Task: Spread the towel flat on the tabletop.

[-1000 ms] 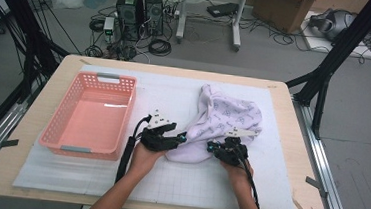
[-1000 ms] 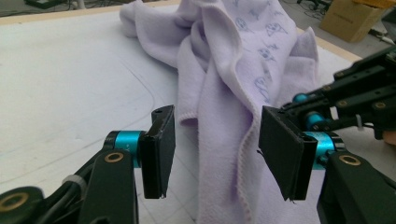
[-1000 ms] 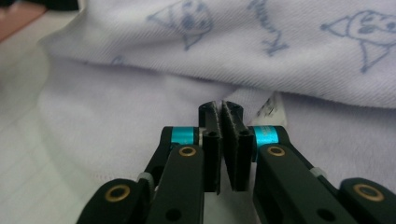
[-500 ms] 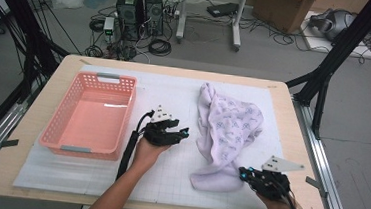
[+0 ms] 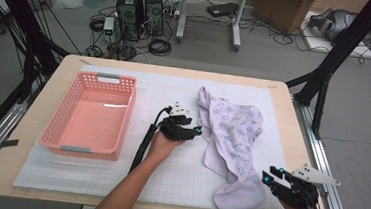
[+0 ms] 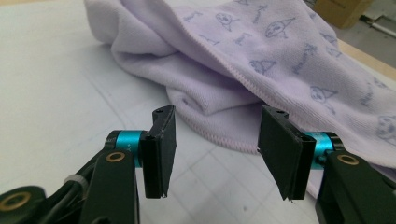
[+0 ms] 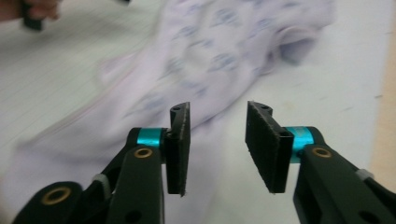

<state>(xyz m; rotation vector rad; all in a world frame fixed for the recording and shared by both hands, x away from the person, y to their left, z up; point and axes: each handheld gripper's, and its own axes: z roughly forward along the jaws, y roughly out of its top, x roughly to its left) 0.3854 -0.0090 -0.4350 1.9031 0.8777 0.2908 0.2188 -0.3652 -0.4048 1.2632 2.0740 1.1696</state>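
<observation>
I see the lilac towel (image 5: 233, 138) lying rumpled on the white mat (image 5: 178, 176), right of the pink basket (image 5: 90, 114). My left gripper (image 5: 197, 131) sits spread at its left edge. My right gripper (image 5: 270, 175), also spread, hovers near its lower corner, apparently not touching, though that view is blurred.

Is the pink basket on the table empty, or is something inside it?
Empty. In the high view the pink basket shows only its bare floor, and the purple towel lies outside it on the white mat.
</observation>
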